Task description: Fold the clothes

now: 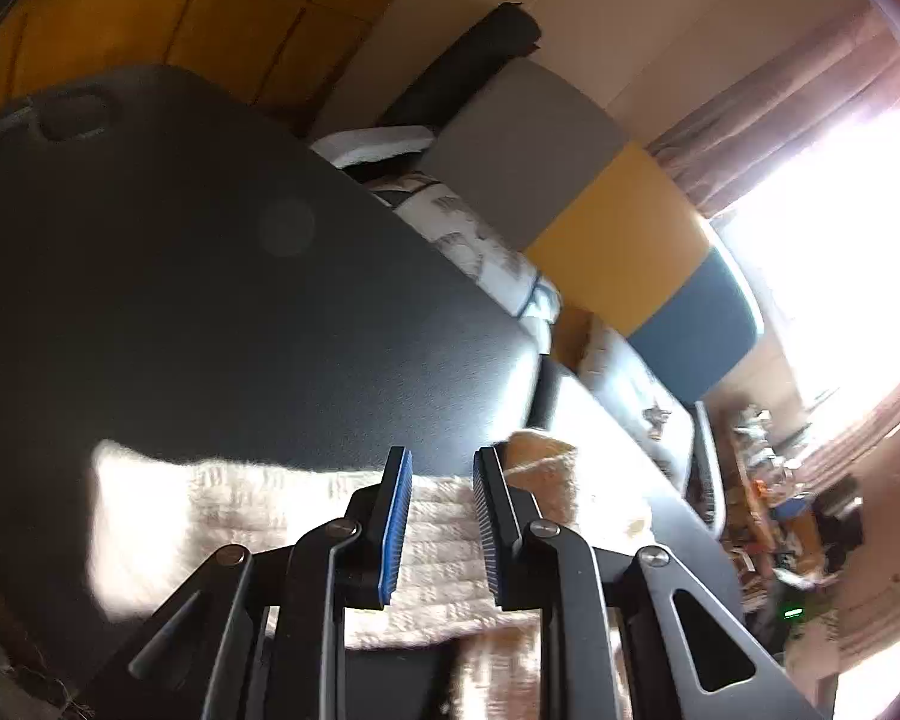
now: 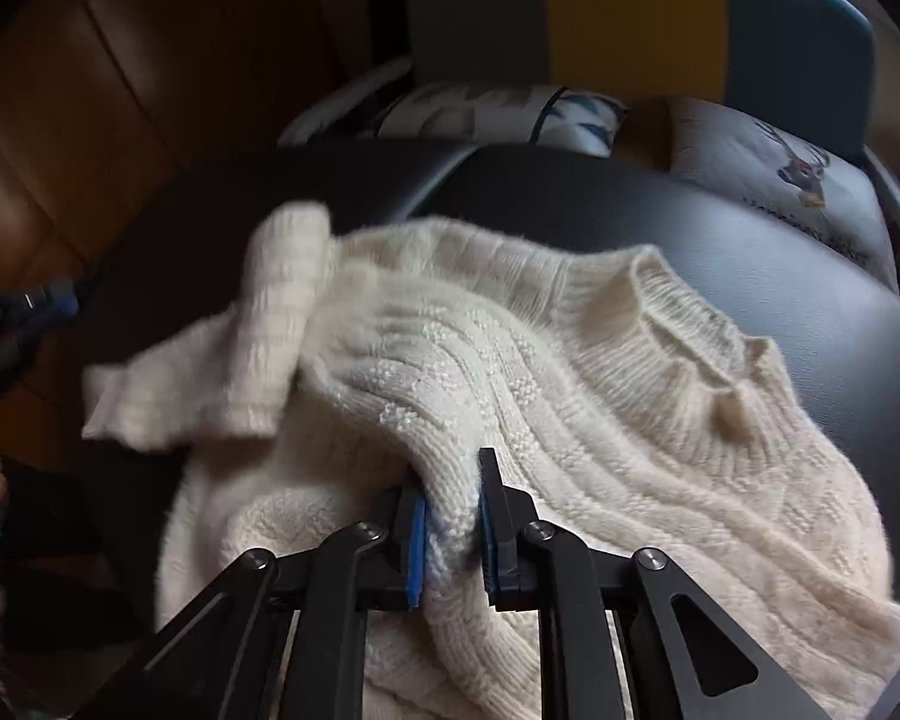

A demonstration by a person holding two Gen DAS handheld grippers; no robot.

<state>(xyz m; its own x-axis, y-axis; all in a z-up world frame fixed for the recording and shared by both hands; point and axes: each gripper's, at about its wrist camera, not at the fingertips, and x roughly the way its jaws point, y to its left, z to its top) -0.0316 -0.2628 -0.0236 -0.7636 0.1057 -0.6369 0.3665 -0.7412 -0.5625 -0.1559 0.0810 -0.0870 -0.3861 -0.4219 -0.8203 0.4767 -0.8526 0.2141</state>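
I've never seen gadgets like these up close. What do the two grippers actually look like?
Both look alike. The left gripper and the right gripper are matte black metal linkages joined by round silver pins, with triangular cut-outs in the outer bars. Each finger carries a ridged blue pad.

A big black table [image 2: 720, 252] holds one thing: a fluffy white knitted sweater [image 2: 570, 396]. It lies bunched up near the front edge, its collar pointing toward the far right corner.
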